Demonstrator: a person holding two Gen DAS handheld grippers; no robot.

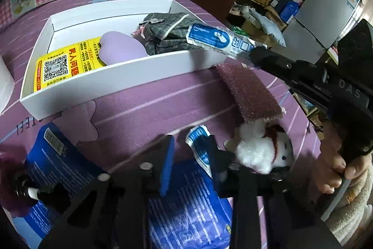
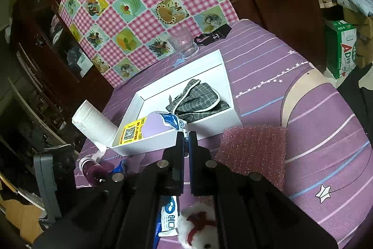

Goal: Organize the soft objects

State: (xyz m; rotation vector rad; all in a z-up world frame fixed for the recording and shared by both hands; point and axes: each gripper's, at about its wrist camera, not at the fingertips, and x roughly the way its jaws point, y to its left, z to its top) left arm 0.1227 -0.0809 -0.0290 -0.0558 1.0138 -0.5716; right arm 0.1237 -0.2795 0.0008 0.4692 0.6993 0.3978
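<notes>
Right gripper [image 2: 186, 135]: jaws pinched on a blue packet [image 1: 218, 39], held over the white box's [image 1: 116, 76] near rim.
Left gripper [image 1: 190, 155]: jaws wide, holding nothing.
Plush toy [image 1: 265, 148]: on the purple cloth [image 1: 163, 104].

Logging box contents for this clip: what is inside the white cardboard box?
Inside the white cardboard box: a grey plaid fabric pouch, a lilac soft pad and a yellow QR-code leaflet. The pad covers part of the leaflet; anything beneath the pouch is hidden.
</notes>
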